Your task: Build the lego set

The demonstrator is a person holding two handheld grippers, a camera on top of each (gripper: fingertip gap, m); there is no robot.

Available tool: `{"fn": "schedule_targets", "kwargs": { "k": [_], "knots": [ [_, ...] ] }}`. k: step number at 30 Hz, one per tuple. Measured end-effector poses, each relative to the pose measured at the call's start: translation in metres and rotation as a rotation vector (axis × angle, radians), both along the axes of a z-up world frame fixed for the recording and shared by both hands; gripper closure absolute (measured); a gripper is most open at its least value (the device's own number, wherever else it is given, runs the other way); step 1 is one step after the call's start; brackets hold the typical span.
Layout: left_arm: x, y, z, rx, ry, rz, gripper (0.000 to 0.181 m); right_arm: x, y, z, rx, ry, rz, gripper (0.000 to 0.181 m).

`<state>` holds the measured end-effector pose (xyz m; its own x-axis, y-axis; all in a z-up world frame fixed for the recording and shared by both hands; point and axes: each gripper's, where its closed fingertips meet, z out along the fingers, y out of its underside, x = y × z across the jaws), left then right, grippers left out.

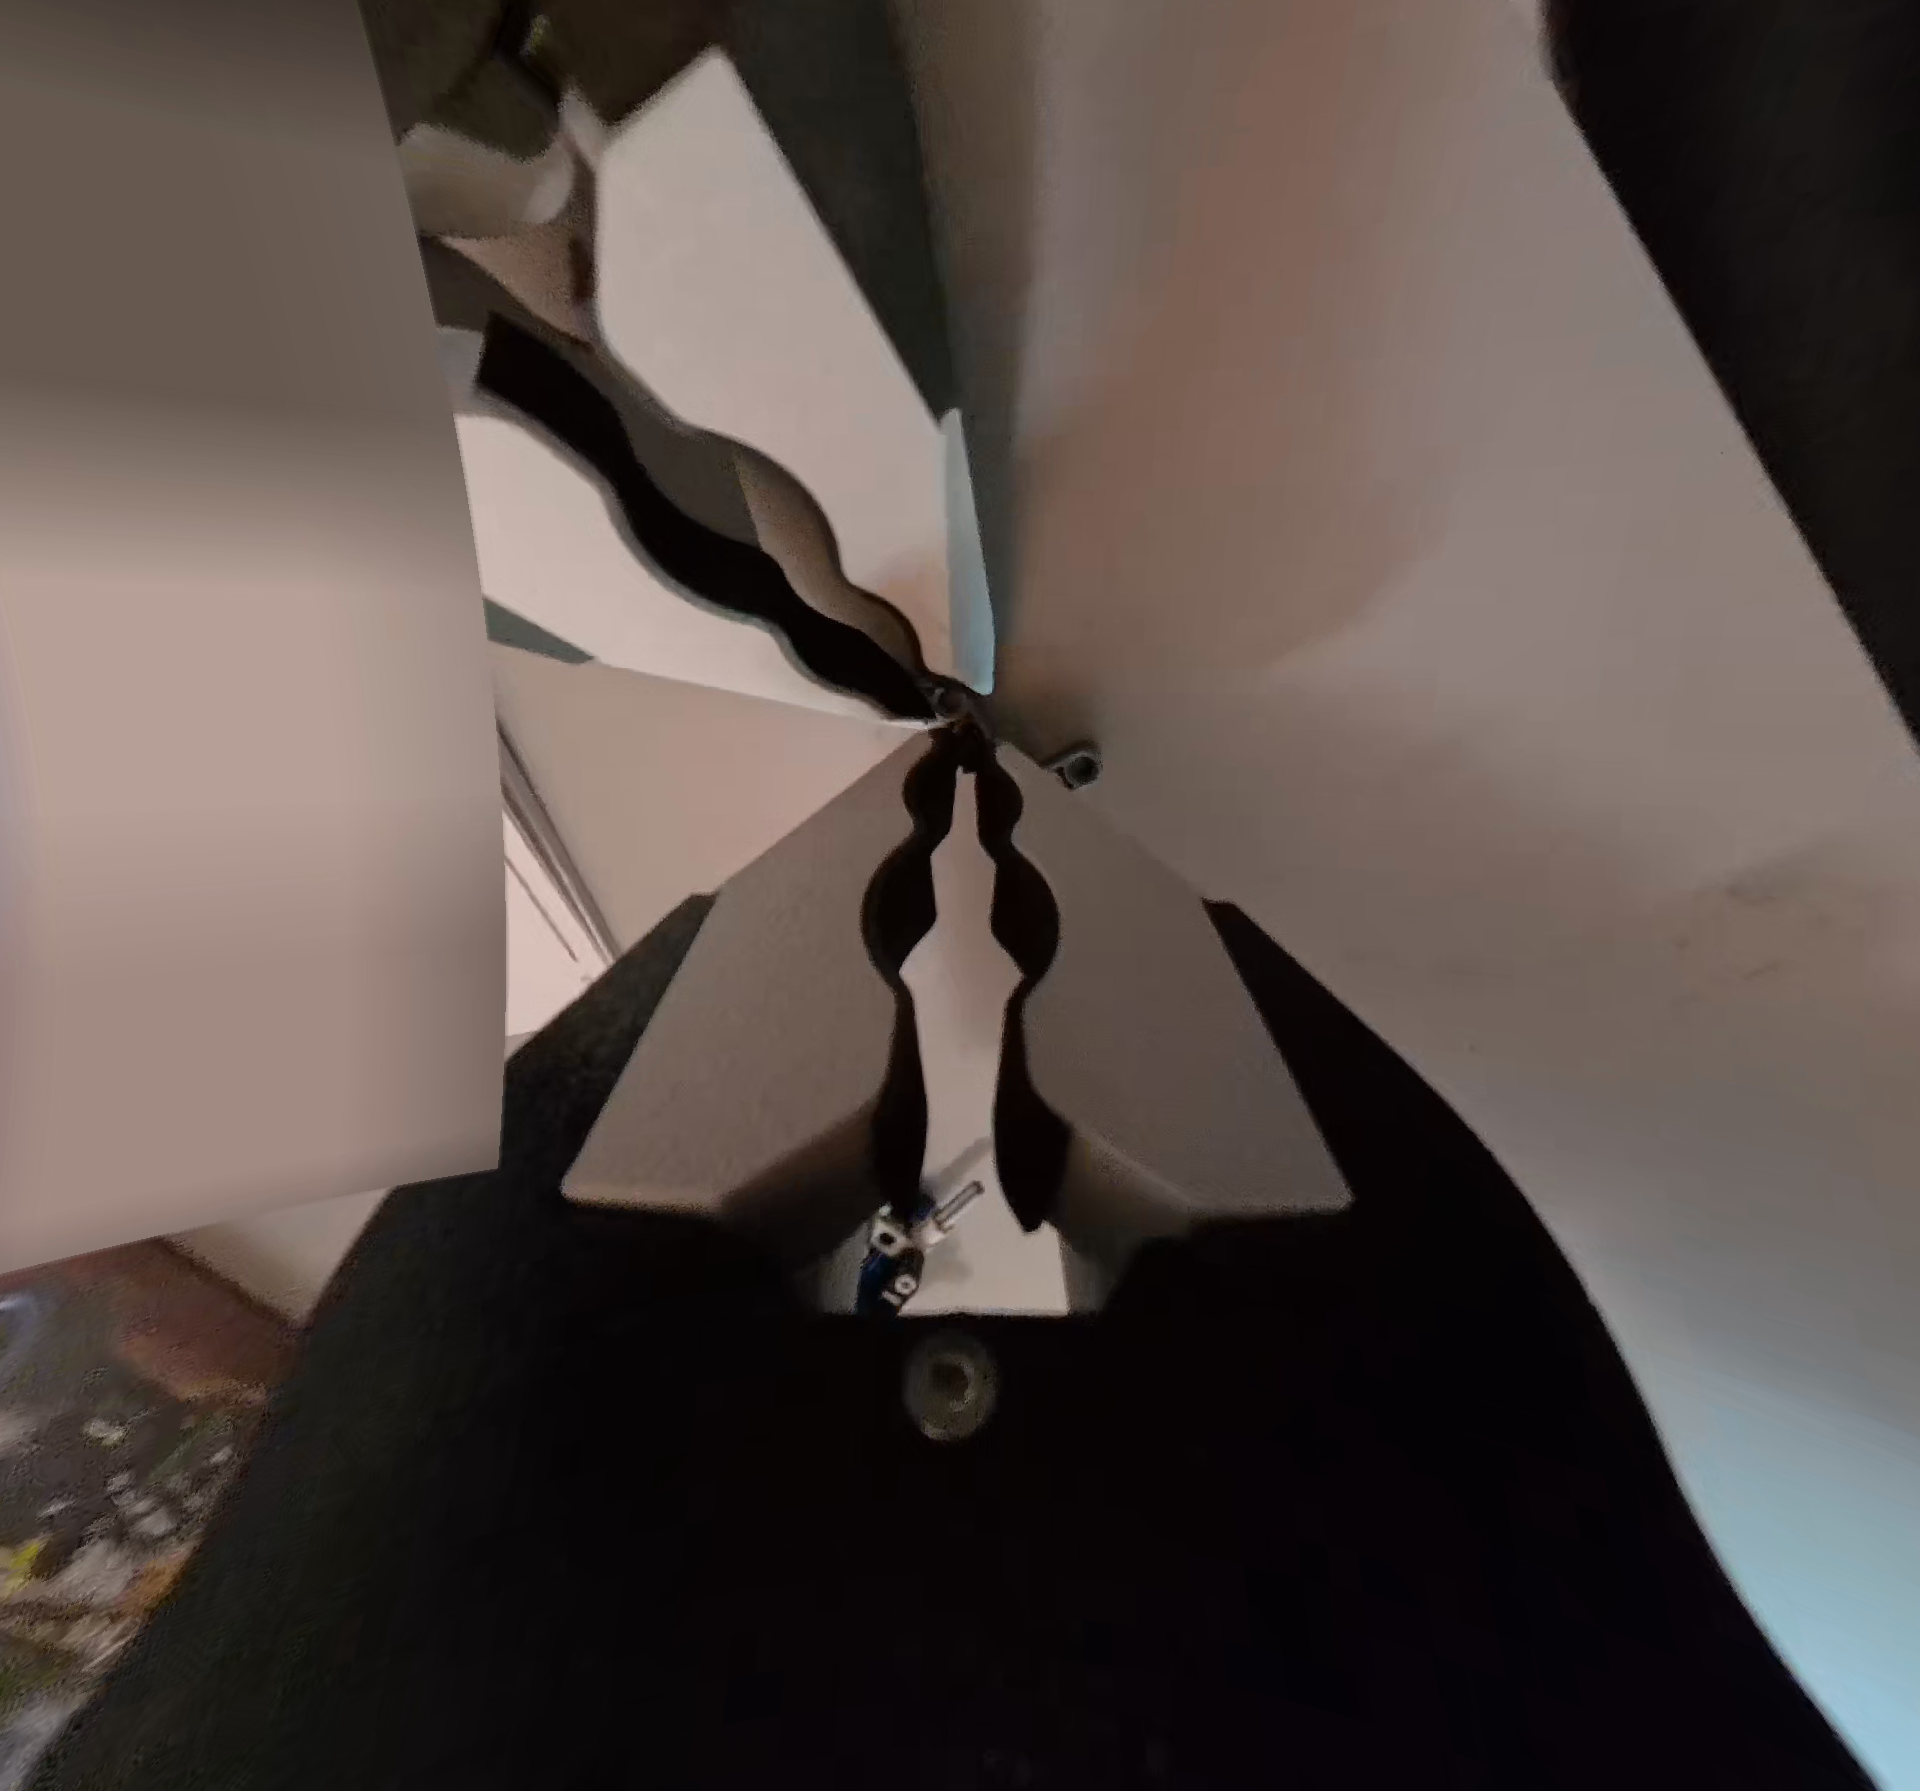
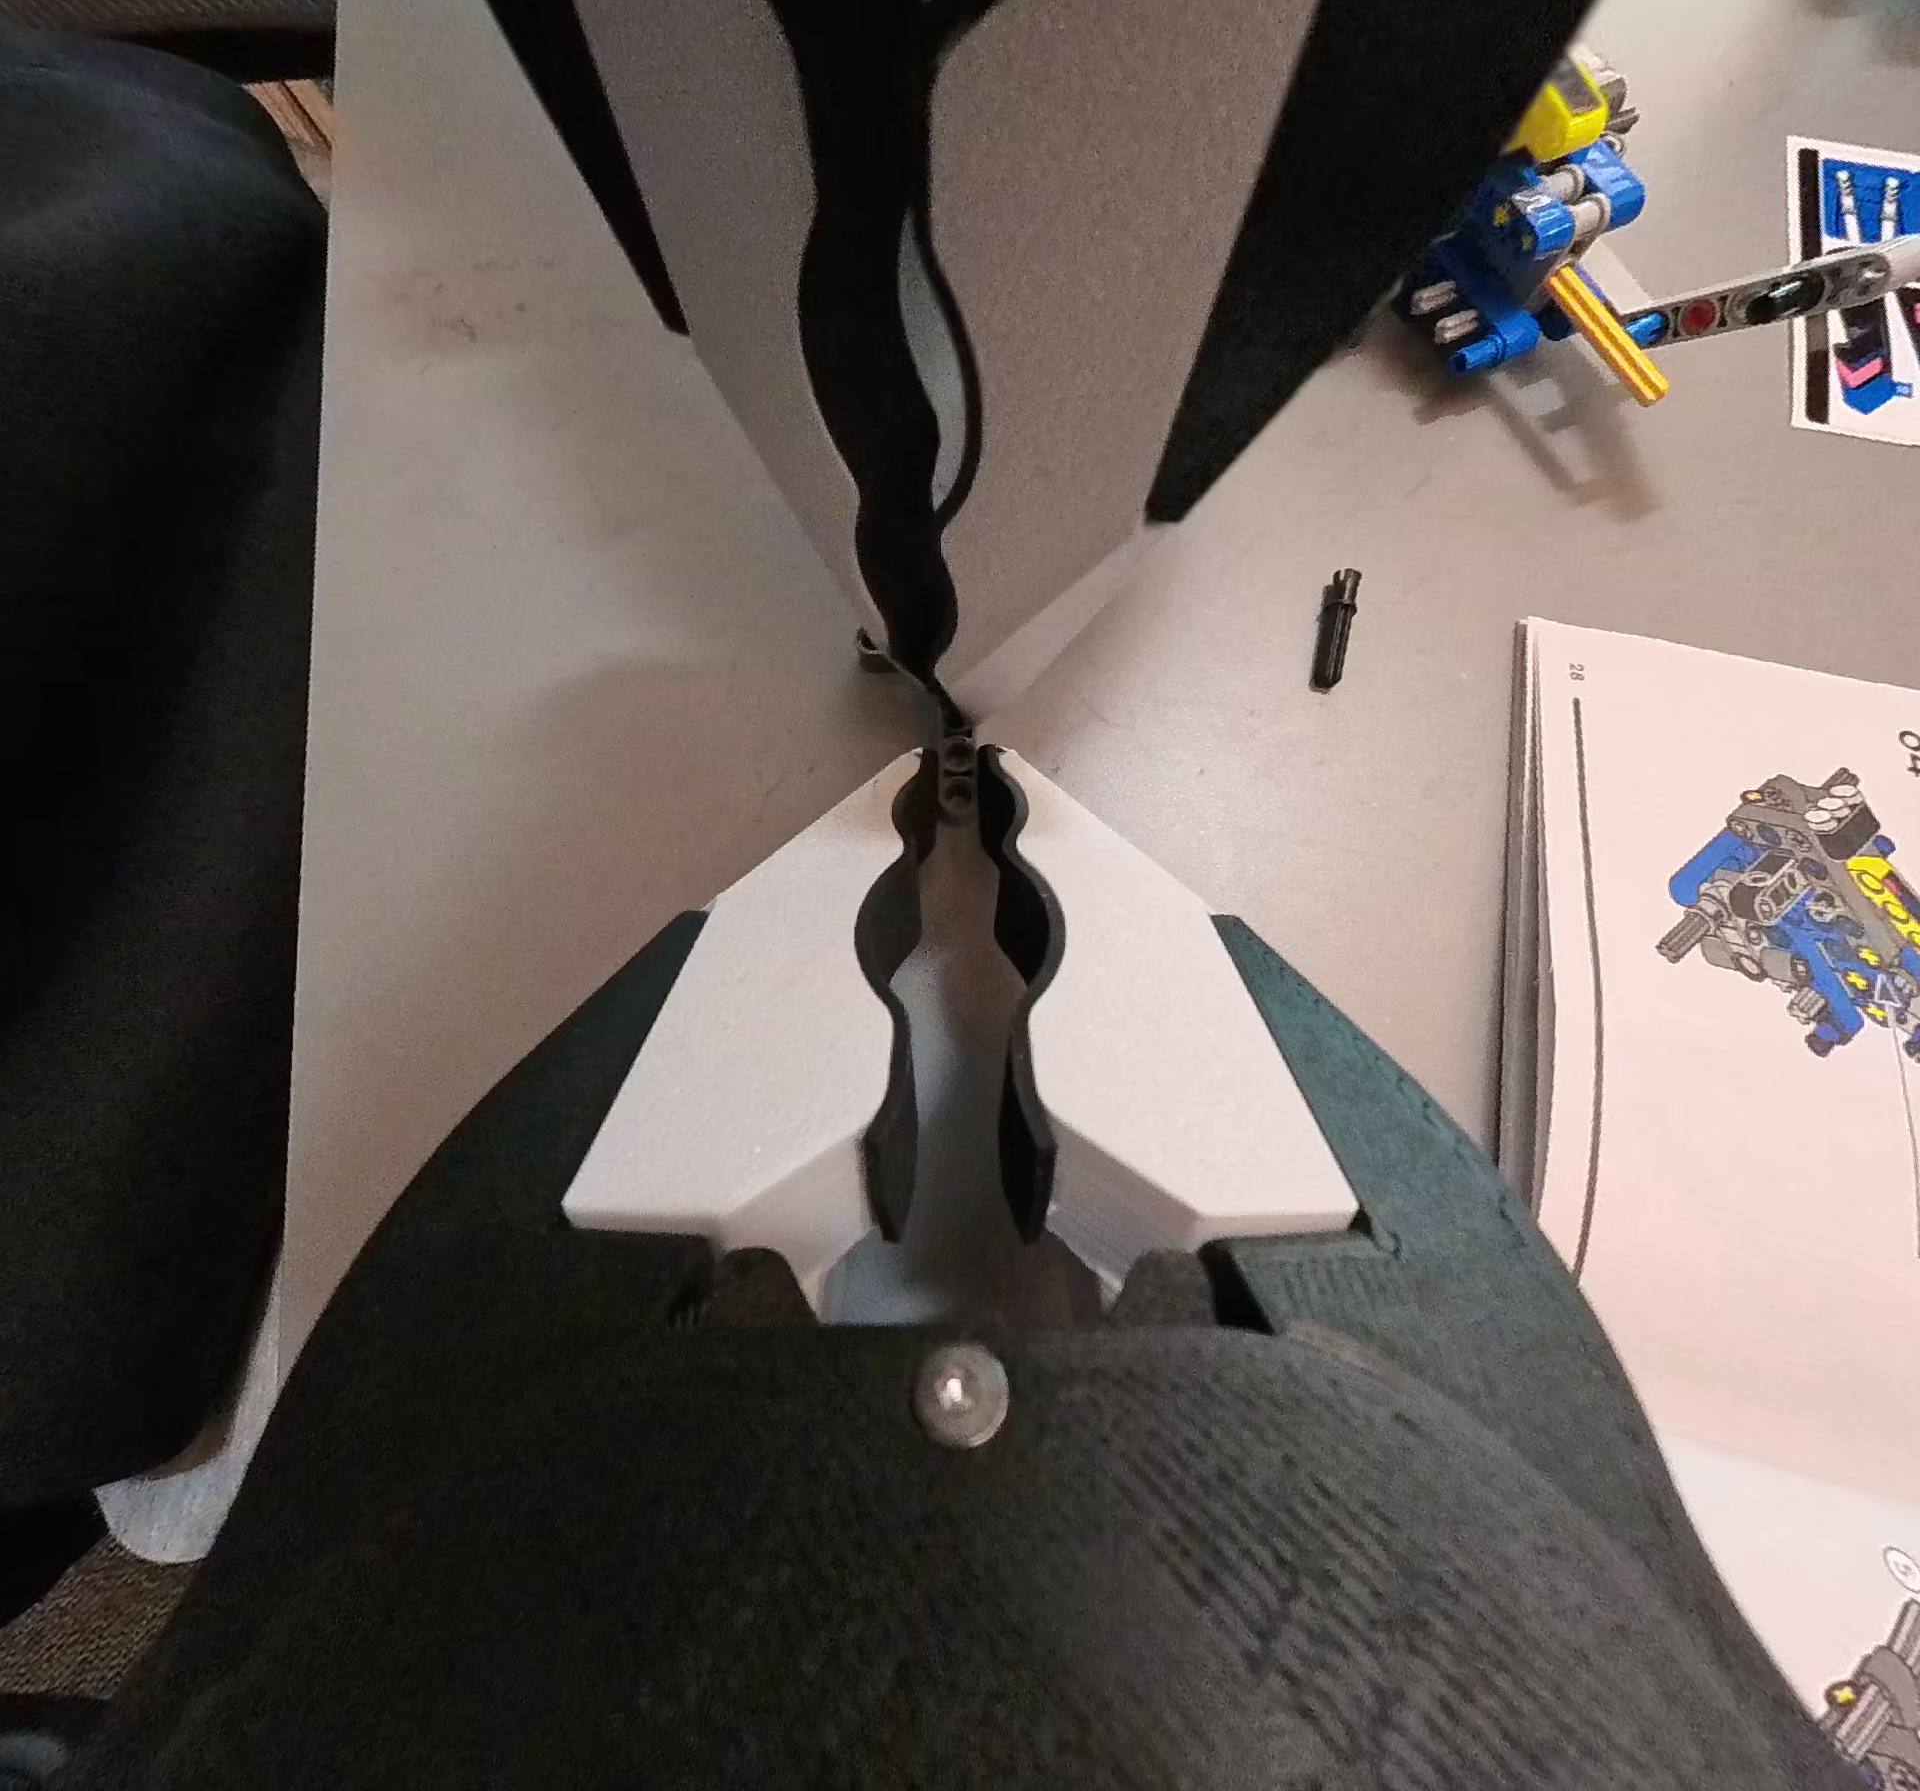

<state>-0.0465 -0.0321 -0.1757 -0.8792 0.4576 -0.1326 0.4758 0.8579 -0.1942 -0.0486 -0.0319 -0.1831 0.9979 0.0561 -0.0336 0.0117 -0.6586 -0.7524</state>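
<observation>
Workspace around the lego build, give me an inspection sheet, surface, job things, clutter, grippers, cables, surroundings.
Surface: grey table, faint smudges.
Job's things: small black lego piece pinched between both gripper tips; blue and yellow lego assembly at upper right; loose black pin; open instruction booklet; sticker sheet at right edge.
Clutter: small grey piece beside the tips.
Grippers: right gripper shut on the black piece; left gripper meets it tip to tip from the far side, also closed on it.
Cables: nothing seen.
Surroundings: dark clothing at left.
</observation>
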Motion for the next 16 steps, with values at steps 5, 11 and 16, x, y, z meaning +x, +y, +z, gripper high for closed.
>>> {"fn": "schedule_targets", "kwargs": {
  "k": [5, 11, 16],
  "knots": [
    [0.0008, 0.0012, -0.0004, 0.051, -0.09, -0.058, 0.18, 0.0001, 0.0, 0.0, -0.001, 0.013, 0.0, 0.175],
    [-0.0007, -0.0005, -0.0004, -0.013, 0.079, 0.097, 0.18, 0.0002, -0.0001, 0.0, -0.001, 0.014, -0.001, 0.175],
    [-0.0011, -0.0012, -0.0004, -0.011, 0.046, 0.082, 0.18, 0.0002, -0.0001, -0.0001, -0.002, 0.024, -0.001, 0.175]
  ]
}}
